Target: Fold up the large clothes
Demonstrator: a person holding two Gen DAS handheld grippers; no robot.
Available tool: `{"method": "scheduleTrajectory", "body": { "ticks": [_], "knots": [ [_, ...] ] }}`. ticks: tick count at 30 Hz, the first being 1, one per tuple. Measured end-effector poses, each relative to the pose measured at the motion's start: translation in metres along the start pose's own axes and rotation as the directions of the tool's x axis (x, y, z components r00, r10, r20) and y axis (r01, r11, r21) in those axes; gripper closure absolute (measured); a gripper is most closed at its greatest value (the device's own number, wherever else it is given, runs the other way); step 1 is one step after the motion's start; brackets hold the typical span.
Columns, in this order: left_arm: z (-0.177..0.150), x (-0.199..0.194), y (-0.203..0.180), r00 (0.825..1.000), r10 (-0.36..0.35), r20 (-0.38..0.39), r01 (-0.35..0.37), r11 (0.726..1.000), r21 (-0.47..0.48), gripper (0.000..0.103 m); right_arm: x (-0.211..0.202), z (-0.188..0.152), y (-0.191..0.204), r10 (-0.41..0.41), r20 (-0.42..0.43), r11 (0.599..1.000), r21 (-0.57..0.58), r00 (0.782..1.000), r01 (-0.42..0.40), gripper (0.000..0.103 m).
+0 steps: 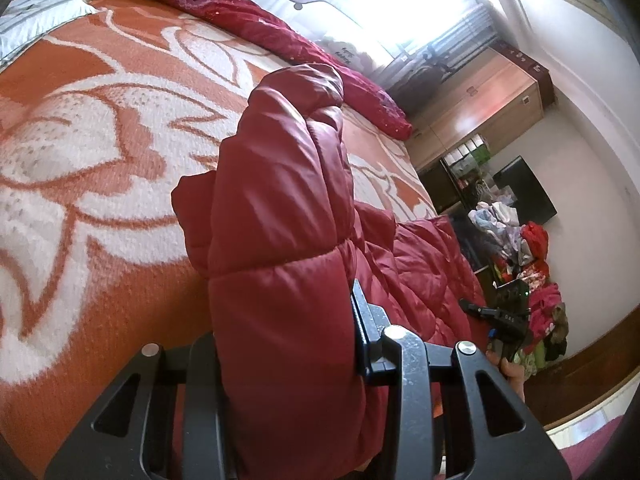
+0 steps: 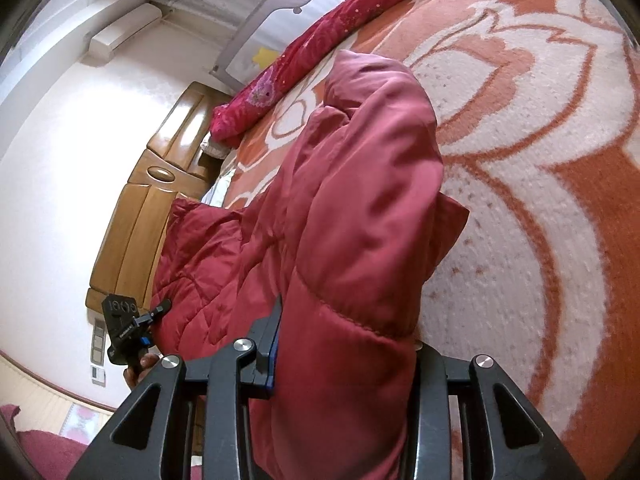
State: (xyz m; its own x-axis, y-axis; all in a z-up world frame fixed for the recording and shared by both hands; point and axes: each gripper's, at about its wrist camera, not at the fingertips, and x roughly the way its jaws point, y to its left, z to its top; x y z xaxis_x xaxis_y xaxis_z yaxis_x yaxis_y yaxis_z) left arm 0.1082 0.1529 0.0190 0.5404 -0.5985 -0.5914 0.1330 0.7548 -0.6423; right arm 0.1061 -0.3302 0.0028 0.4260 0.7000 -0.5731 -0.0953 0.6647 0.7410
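While the left gripper (image 1: 286,364) is clamped on a thick fold of the red quilted jacket (image 1: 280,216), its near finger is mostly buried behind the padding and only the blue-edged finger (image 1: 362,332) shows clearly. Held the same way, the right gripper (image 2: 344,360) pinches another bunch of the jacket (image 2: 360,208), again with one blue-edged finger (image 2: 272,344) visible and the other hidden by fabric. Between the two grips the garment sags down onto the orange and white flowered bedspread (image 1: 100,128), so part of it is lifted and part lies on the bed.

Only the left view shows the bright window (image 1: 420,8), a wooden cabinet (image 1: 480,108) and a heap of mixed clothes (image 1: 524,248) on the floor, with the other gripper small at the jacket's far edge. Only the right view shows the wooden headboard (image 2: 148,200) and a wall air conditioner (image 2: 124,32). Both views catch the crimson flowered quilt (image 2: 320,36) rolled along the far side of the bed.

Which part of the jacket each gripper holds cannot be made out, and the garment's lower edge is cut off behind the gripper frames.
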Motion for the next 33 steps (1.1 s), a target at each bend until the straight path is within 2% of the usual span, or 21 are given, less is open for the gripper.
{"method": "scheduleTrajectory", "body": {
  "ticks": [9,17,26,33],
  "knots": [
    [-0.024,0.003,0.016,1.0,0.01,-0.029,-0.01,1.0,-0.027,0.07,0.004,-0.003,-0.016,0.004,-0.011,1.0,0.029,1.0,-0.003,0.067],
    [-0.038,0.014,0.039,0.997,0.044,-0.058,-0.048,0.997,-0.062,0.068,0.011,-0.013,-0.041,-0.013,-0.013,0.996,0.083,1.0,0.014,0.063],
    [-0.052,0.027,0.053,0.996,0.058,-0.061,-0.061,0.996,-0.057,0.06,0.02,-0.023,-0.053,-0.029,0.002,0.995,0.1,1.0,0.029,0.055],
    [-0.058,0.036,0.052,0.993,0.105,-0.062,-0.108,0.992,-0.059,0.047,0.025,-0.034,-0.061,-0.055,0.016,0.993,0.108,0.998,0.053,0.047]
  ]
}}
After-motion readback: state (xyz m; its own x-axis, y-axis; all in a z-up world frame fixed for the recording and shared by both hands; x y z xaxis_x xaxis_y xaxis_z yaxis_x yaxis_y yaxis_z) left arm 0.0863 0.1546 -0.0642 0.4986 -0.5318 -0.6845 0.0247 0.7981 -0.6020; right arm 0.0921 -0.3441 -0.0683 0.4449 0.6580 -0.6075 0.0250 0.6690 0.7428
